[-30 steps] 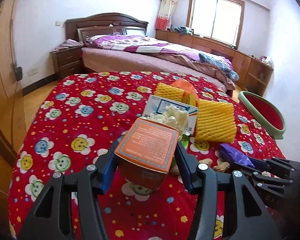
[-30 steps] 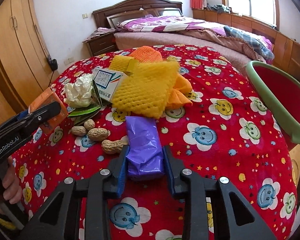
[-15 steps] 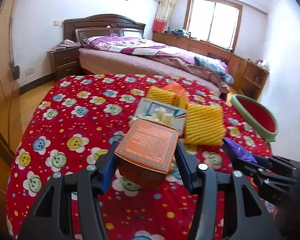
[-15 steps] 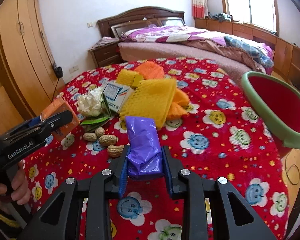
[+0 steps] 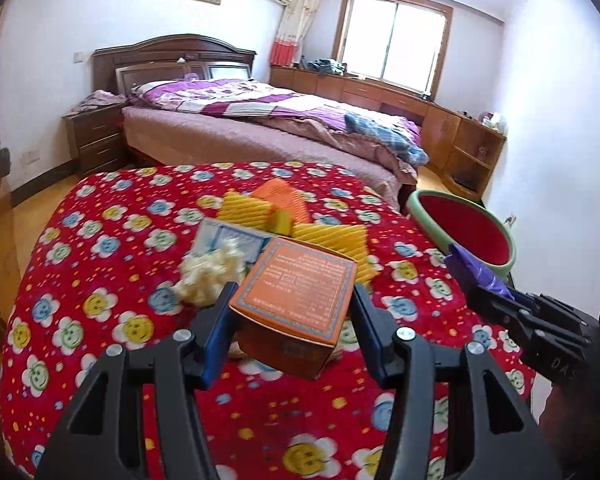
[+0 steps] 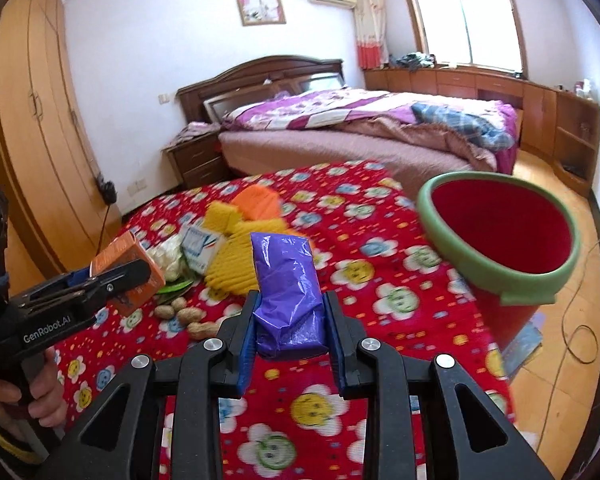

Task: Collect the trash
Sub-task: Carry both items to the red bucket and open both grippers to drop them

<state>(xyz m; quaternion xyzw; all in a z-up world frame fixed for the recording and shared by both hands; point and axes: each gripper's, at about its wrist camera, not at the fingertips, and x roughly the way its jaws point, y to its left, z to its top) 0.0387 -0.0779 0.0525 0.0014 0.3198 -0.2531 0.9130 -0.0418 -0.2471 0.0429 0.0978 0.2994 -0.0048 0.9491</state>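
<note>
My left gripper (image 5: 292,312) is shut on an orange cardboard box (image 5: 296,296) and holds it above the red flowered tablecloth (image 5: 100,280). My right gripper (image 6: 290,320) is shut on a folded purple plastic bag (image 6: 286,292), also lifted above the table. The red bin with a green rim (image 6: 500,236) stands off the table's right edge, to the right of the bag; it also shows in the left wrist view (image 5: 464,228). The left gripper with the box also shows in the right wrist view (image 6: 116,276).
On the table lie yellow foam nets (image 6: 236,264), an orange net (image 6: 258,200), a white-blue box (image 6: 198,248), a crumpled white tissue (image 5: 212,276) and several peanuts (image 6: 188,316). A bed (image 6: 360,128), a nightstand and a wardrobe stand behind. Cables lie on the floor at right.
Both grippers have risen and drawn back from the table with their loads. The right gripper has swung toward the bin, which now looms larger.
</note>
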